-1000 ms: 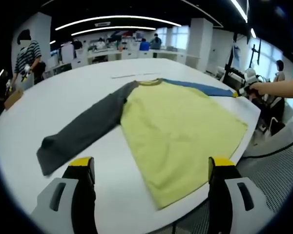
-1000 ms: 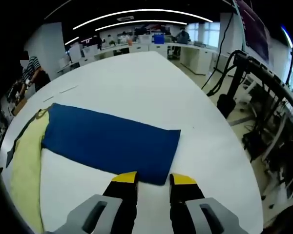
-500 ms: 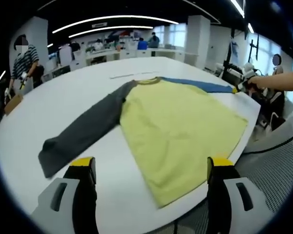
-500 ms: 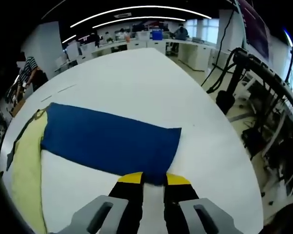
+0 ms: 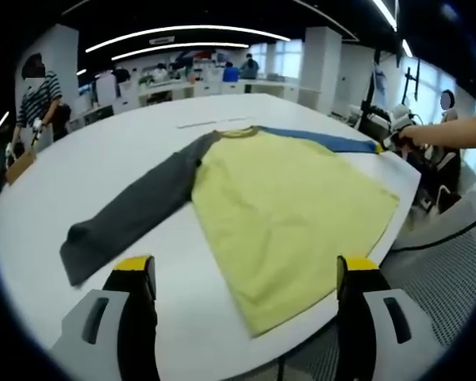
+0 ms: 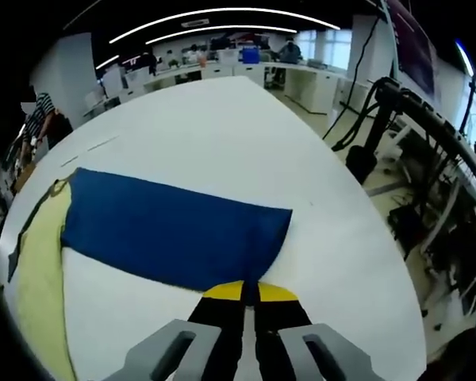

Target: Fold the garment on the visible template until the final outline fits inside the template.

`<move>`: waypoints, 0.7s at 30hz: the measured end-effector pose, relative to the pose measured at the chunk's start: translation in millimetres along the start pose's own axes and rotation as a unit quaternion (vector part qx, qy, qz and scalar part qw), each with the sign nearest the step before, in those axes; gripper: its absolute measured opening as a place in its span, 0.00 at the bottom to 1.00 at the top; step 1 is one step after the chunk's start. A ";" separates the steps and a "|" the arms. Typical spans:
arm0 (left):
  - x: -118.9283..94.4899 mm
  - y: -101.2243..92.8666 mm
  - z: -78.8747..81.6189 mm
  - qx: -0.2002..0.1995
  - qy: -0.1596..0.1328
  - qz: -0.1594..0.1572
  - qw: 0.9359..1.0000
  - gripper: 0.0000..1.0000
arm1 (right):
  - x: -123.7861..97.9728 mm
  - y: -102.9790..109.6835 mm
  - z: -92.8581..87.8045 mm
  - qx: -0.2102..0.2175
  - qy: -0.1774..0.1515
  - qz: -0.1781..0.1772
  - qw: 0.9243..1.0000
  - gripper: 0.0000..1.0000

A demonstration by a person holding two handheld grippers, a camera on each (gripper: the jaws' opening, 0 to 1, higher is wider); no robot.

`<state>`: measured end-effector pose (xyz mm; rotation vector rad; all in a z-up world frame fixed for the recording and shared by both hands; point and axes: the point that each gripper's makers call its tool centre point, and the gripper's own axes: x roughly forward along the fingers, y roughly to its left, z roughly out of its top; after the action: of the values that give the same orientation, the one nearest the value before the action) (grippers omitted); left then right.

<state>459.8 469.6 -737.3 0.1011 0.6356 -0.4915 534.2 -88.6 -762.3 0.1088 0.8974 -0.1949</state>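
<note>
While the garment (image 5: pixel 285 214) lies spread flat on the white table (image 5: pixel 95 167), its yellow body faces up, a dark grey sleeve (image 5: pixel 135 214) stretches toward the near left of the left gripper view, and a blue sleeve (image 5: pixel 317 140) runs off toward the far right. The left gripper (image 5: pixel 246 274) hangs above the near table edge with its yellow-tipped jaws spread wide, apart from the cloth. At the far end of that blue sleeve a person's hand (image 5: pixel 403 140) holds the other gripper. In the right gripper view, the right gripper (image 6: pixel 251 292) has its jaws pressed together at the near hem of the blue sleeve (image 6: pixel 174 230), at the cuff end; whether cloth sits between the tips cannot be told. The sleeve lies flat and straight across the table (image 6: pixel 222 135), joining the yellow body (image 6: pixel 36 262) at left. A person in a striped shirt (image 5: pixel 40 94) stands beyond the table's far left.
</note>
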 end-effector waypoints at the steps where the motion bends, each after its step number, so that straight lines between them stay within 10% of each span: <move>1: 0.0 0.0 0.6 0.000 -0.002 0.000 1.000 0.92 | -0.6 0.5 -0.3 0.001 0.000 0.001 1.000 0.00; 21: -1.7 -7.0 10.5 0.017 -0.025 -0.011 0.999 0.90 | 30.9 -20.1 51.2 0.035 -0.051 0.042 0.997 0.00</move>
<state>461.0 461.6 -727.5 0.1146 0.5802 -0.5241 587.9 -121.0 -755.1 0.2000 0.7834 -0.1519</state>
